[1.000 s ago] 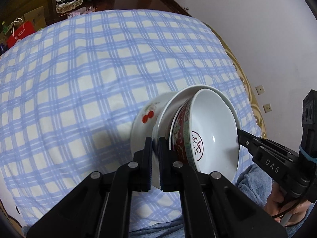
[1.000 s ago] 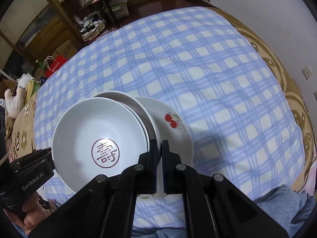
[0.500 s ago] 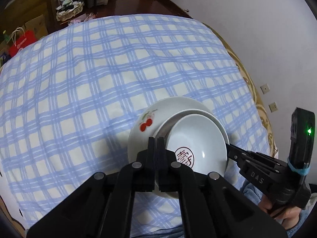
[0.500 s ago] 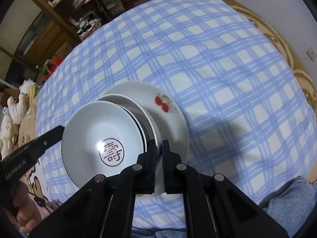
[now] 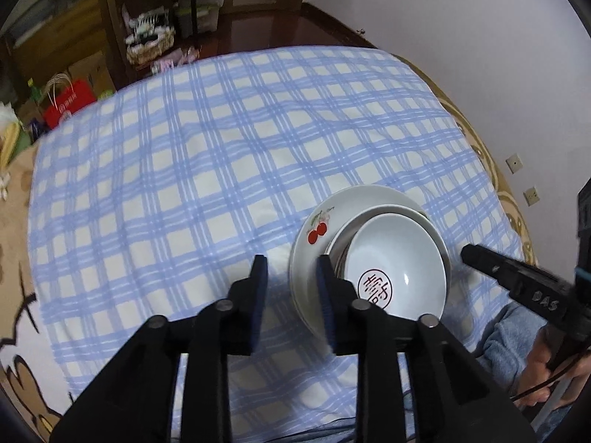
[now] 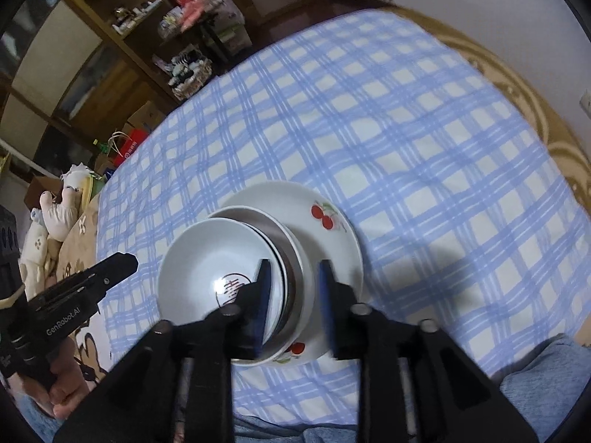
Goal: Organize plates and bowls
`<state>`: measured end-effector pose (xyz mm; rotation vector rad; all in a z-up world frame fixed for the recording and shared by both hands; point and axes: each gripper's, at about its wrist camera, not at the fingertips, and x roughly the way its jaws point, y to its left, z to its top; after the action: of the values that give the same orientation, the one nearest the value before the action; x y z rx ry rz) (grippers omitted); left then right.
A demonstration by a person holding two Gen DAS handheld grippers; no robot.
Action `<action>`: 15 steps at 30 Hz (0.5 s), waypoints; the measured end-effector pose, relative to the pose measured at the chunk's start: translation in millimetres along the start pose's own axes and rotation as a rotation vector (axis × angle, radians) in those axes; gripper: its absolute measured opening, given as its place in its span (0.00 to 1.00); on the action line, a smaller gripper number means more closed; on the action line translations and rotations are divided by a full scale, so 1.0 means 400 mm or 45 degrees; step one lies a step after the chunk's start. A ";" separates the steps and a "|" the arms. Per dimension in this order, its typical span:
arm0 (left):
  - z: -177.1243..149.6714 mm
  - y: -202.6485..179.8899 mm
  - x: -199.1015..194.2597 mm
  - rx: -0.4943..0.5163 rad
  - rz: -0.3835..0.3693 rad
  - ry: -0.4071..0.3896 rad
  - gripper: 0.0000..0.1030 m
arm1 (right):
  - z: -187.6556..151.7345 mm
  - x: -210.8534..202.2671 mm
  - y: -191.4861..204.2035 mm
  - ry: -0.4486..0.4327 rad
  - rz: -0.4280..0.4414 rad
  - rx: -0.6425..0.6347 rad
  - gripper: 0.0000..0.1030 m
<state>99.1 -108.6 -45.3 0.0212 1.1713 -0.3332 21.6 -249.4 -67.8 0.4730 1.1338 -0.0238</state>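
The stacked bowls (image 5: 397,269) sit on the cherry plate (image 6: 332,236) on the checked cloth (image 5: 221,170) — both sets of jaws opening, gripping nothing, the stack's rim just beside each. Gripper lettering reads "GenRobot.AI" and "DAS".

White cherry-printed plate (image 5: 320,217), red-emblem white bowl (image 5: 397,258), blue-and-white checked cloth (image 5: 221,170)

A lived-in home: a blue checked cloth (image 5: 229,170) covers the tabletop, dark wooden shelves (image 6: 110,33) hold household clutter, a red gift bag (image 5: 68,101) sits on the floor, and soft toys (image 6: 51,217) lie nearby.
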 end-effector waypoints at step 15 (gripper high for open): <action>-0.072 -0.055 -0.212 0.225 0.195 -0.328 0.84 | -0.067 -0.250 0.053 -0.351 -0.042 -0.192 0.91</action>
<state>38.1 -103.4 23.6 0.2160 0.8769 -0.2932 -39.6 -242.0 18.2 0.3058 0.8652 -0.0308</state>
